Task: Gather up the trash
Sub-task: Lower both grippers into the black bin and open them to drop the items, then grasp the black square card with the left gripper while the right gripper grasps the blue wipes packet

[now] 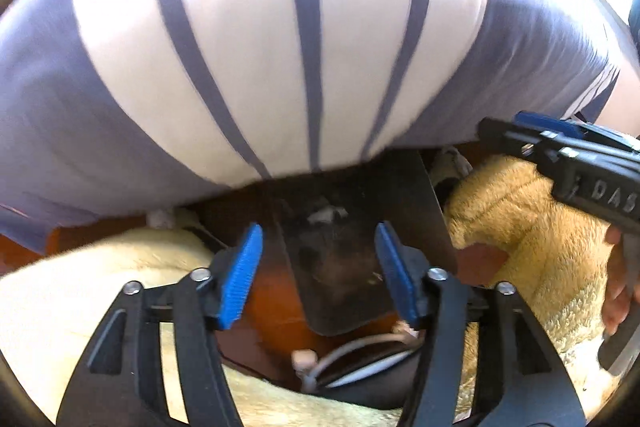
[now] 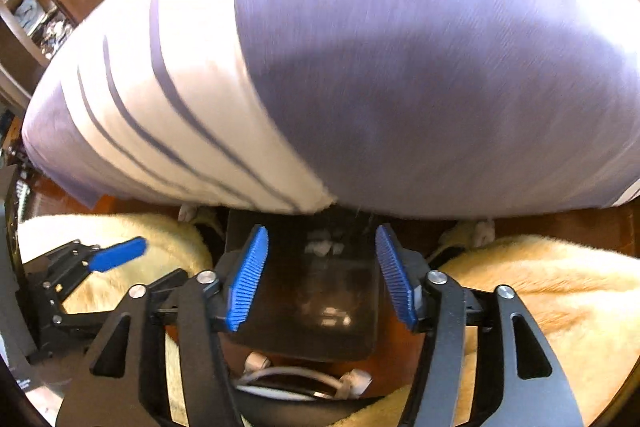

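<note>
1. A striped pillow (image 1: 280,47) fills the upper part of both wrist views, blurred.
2. Fleece rugs lie low in each frame: a pale one (image 1: 80,307) at lower left, a tan one (image 1: 540,247) at right.
3. A dark bin (image 2: 320,287) sits centre frame, just under the pillow's edge, between the rugs.
4. My left tongs (image 1: 318,275) are released, fingers spread either side of the bin.
5. My right tongs (image 2: 320,275) are likewise released, grasping nothing.
6. A white cable (image 2: 296,379) coils at bottom centre.
7. White trash scraps (image 2: 322,245) lie inside the bin, near its far wall.
</note>
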The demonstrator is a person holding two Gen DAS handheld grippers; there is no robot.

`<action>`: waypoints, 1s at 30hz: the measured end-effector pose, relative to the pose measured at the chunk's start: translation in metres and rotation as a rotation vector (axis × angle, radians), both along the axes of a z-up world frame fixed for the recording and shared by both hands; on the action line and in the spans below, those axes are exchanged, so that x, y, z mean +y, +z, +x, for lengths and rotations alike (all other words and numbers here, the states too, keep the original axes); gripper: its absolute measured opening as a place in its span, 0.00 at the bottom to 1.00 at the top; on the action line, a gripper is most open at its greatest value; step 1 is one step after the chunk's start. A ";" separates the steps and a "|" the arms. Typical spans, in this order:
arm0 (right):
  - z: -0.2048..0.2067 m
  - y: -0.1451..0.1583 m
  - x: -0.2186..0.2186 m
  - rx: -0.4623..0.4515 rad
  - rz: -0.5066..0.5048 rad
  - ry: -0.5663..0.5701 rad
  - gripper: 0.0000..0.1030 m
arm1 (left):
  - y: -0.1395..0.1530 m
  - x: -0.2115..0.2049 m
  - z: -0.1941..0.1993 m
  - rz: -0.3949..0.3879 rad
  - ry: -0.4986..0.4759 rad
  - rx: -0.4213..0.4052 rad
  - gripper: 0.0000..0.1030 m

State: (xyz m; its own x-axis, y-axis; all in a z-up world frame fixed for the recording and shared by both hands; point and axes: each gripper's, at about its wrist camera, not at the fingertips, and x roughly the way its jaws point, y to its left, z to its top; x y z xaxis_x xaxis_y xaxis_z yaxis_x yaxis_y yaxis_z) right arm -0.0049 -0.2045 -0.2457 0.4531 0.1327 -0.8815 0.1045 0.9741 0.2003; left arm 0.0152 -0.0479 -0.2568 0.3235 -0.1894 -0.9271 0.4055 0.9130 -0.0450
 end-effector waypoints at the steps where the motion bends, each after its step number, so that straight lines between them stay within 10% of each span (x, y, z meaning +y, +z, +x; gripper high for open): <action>1: 0.000 0.011 -0.003 -0.031 -0.013 -0.009 0.60 | 0.009 0.003 0.001 -0.001 0.005 -0.027 0.62; 13: 0.027 0.098 -0.032 -0.269 -0.098 -0.049 0.61 | 0.093 0.023 0.037 -0.039 0.082 -0.263 0.67; 30: 0.122 0.122 -0.011 -0.334 -0.075 0.020 0.60 | 0.125 0.017 0.111 -0.045 0.109 -0.341 0.67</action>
